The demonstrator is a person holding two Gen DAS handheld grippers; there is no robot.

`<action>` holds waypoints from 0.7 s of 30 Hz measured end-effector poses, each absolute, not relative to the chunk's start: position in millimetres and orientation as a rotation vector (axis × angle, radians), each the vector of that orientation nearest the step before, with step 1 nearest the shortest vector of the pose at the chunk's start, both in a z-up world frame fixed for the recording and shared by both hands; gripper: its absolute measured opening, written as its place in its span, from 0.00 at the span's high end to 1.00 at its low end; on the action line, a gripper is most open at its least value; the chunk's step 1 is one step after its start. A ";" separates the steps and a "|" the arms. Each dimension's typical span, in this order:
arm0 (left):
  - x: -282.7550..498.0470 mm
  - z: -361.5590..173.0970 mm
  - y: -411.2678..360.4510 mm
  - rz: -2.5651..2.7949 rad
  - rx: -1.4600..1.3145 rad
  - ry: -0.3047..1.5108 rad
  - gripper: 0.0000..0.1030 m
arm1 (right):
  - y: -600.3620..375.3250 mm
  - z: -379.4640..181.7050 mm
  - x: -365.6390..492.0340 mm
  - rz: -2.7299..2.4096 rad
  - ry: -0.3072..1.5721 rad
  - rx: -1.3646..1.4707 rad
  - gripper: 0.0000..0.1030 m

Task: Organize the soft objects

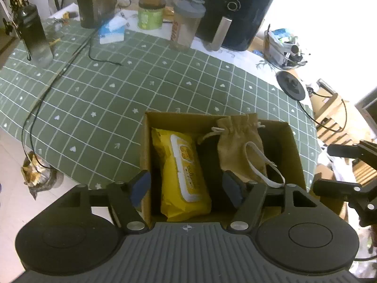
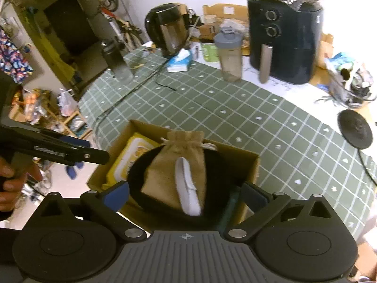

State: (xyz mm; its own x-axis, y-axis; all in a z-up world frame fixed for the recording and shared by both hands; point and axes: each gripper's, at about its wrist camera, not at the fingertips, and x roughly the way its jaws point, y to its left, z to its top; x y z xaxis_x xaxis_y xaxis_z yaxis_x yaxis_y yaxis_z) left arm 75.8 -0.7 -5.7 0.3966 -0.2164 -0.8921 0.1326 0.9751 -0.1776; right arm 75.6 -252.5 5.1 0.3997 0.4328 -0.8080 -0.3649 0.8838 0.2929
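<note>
A cardboard box (image 1: pixel 295 151) (image 2: pixel 254 165) stands at the near edge of the green checked tablecloth (image 1: pixel 117 89). In it lie a yellow wet-wipes pack (image 1: pixel 183 174) (image 2: pixel 122 162), a black soft item (image 1: pixel 209 165) (image 2: pixel 216 176), a tan drawstring pouch (image 1: pixel 235 151) (image 2: pixel 174 174) and a white band (image 1: pixel 261 165) (image 2: pixel 188 193) on the pouch. My left gripper (image 1: pixel 187 189) is open above the wipes pack and holds nothing. My right gripper (image 2: pixel 186 197) is open above the pouch and holds nothing.
At the back of the table stand a black air fryer (image 1: pixel 235 11) (image 2: pixel 285 37), a shaker bottle (image 1: pixel 186 23) (image 2: pixel 229 54), a kettle (image 1: pixel 96 0) (image 2: pixel 168 29), a tissue pack (image 1: pixel 112 29) (image 2: pixel 180 60) and a dark bottle (image 1: pixel 35 35). A black cable (image 1: pixel 103 59) lies across the cloth. A black round base (image 1: pixel 291 86) (image 2: pixel 354 132) sits right.
</note>
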 end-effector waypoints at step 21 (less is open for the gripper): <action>37.4 6.1 -13.8 -0.120 0.117 0.952 0.00 | -238.1 -2.0 32.0 0.282 0.960 -0.018 0.00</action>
